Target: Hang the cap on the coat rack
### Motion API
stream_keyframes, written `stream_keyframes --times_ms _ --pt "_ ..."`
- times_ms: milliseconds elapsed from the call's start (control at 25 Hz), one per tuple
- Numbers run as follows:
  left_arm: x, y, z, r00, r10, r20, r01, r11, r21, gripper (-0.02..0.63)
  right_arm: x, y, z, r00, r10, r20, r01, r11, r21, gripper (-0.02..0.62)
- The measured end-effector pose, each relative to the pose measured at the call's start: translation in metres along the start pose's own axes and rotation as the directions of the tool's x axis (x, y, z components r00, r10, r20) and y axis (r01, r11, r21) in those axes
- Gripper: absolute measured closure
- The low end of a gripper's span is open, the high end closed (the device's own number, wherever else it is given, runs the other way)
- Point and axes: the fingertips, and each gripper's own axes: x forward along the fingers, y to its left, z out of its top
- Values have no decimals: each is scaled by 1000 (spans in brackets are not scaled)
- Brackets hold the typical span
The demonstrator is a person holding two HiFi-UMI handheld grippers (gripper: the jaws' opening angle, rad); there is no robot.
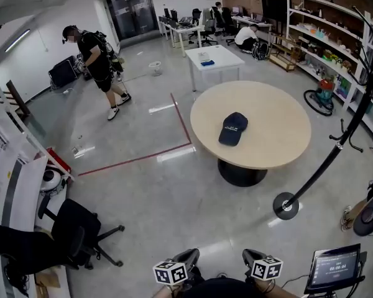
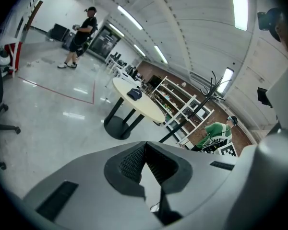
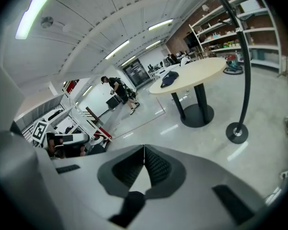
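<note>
A dark navy cap (image 1: 233, 128) lies on the round beige table (image 1: 280, 117) ahead of me. It also shows small in the left gripper view as the cap (image 2: 134, 94) and in the right gripper view as the cap (image 3: 169, 79). The black coat rack (image 1: 336, 144) stands right of the table on a round base, its pole leaning up to the right. Both grippers are low at the bottom edge, far from the cap. My left gripper (image 1: 189, 257) is shut and holds nothing; its tips (image 2: 145, 144) meet. My right gripper (image 1: 250, 256) is shut and bare too, tips (image 3: 144, 148) together.
White shelves (image 1: 326, 48) line the right wall behind the rack. A black office chair (image 1: 62, 234) stands at the left. A person in black (image 1: 99, 67) walks at the back left. A white desk (image 1: 212, 59) sits behind the round table. A screen (image 1: 336, 269) is at bottom right.
</note>
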Motion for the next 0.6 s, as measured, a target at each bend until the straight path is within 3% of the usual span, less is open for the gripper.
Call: stream_keyframes --times_ms 280,600 --pt "11 50 66 999 -36 16 36 999 -12 600 56 35 41 1000 -24 -18 23 999 -49 592" --pt "15 121 112 999 -33 -3 33 998 -49 600 115 69 83 998 -53 -29 51 995 -82 592"
